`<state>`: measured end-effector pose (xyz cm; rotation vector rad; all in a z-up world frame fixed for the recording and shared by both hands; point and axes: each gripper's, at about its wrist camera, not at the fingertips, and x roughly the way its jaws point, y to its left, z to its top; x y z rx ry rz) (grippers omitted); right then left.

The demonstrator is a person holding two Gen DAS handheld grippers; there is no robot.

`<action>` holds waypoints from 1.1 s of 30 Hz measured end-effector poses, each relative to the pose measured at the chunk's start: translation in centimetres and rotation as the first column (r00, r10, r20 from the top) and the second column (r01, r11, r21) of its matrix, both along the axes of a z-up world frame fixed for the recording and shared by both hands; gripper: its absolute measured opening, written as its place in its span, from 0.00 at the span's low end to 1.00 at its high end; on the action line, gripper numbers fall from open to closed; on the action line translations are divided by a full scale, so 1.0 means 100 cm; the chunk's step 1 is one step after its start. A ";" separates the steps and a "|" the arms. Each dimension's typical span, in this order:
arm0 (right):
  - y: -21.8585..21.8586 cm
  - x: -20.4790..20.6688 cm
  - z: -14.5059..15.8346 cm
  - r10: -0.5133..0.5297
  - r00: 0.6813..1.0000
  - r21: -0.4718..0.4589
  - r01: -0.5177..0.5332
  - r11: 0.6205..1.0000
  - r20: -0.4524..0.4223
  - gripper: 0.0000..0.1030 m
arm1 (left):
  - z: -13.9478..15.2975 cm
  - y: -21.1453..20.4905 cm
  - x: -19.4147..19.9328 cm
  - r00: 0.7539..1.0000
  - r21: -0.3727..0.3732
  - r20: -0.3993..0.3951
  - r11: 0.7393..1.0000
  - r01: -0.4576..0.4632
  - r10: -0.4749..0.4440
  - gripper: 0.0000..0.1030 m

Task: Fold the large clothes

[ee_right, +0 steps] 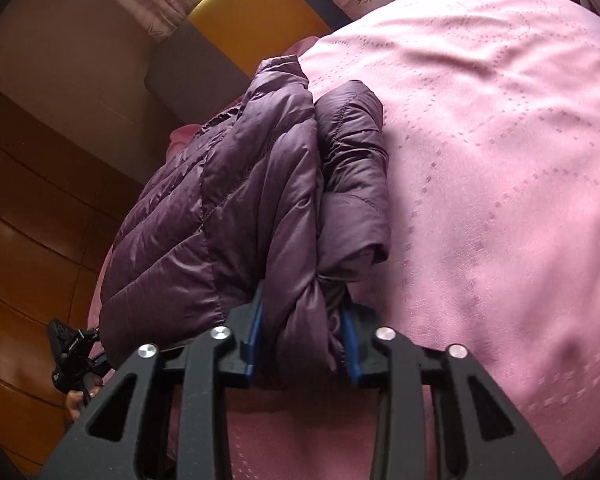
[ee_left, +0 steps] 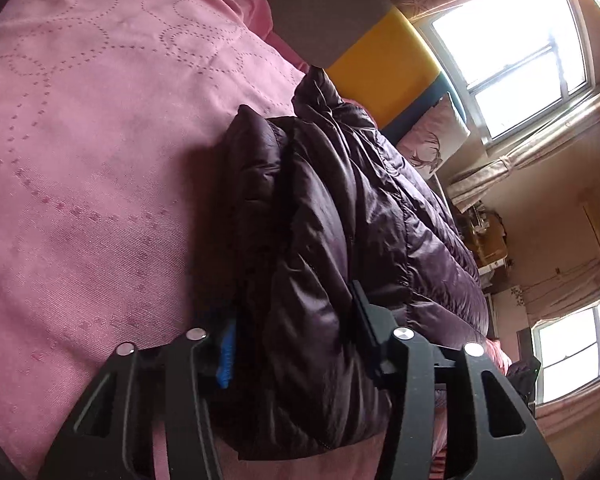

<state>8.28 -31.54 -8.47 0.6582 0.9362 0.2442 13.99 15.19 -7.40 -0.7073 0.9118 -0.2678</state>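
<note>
A dark purple quilted down jacket (ee_left: 340, 208) lies folded in a thick bundle on a pink bedspread (ee_left: 92, 152). My left gripper (ee_left: 296, 340) is shut on the near edge of the jacket, with thick folds bulging between its black fingers and blue pads. In the right wrist view the same jacket (ee_right: 236, 200) lies on the bedspread (ee_right: 500, 160), a sleeve folded along its right side. My right gripper (ee_right: 304, 340) is shut on a bunched end of the jacket between its blue pads.
A grey and yellow headboard (ee_left: 364, 60) and a pillow with a deer print (ee_left: 428, 144) are at the far end of the bed. Bright windows (ee_left: 508, 48) lie to the right. A wooden floor (ee_right: 32, 220) runs along the bed's left side.
</note>
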 end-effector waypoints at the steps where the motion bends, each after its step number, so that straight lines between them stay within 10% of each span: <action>1: 0.002 -0.003 0.004 0.007 1.000 -0.012 -0.007 1.000 0.004 0.19 | 0.003 -0.001 -0.001 1.000 0.007 0.012 1.000 0.018 -0.018 0.31; 13: -0.007 -0.095 0.024 0.067 0.996 -0.042 -0.069 0.997 -0.066 0.17 | 0.015 -0.011 -0.081 0.988 0.043 -0.014 0.988 0.151 -0.151 0.26; 18: -0.011 -0.104 0.053 0.014 1.000 -0.135 -0.014 0.991 -0.006 0.39 | 0.037 -0.006 -0.100 0.995 0.228 0.028 0.970 0.089 -0.098 0.56; 25: 0.002 -0.059 0.079 -0.011 0.994 -0.266 0.038 0.963 0.106 0.68 | 0.081 -0.049 -0.075 0.981 0.517 0.172 0.856 -0.015 -0.087 0.69; 33: 0.012 0.004 0.055 -0.008 0.998 -0.297 0.027 0.955 0.065 0.69 | 0.082 -0.101 -0.061 0.969 0.582 0.184 0.813 0.025 -0.162 0.69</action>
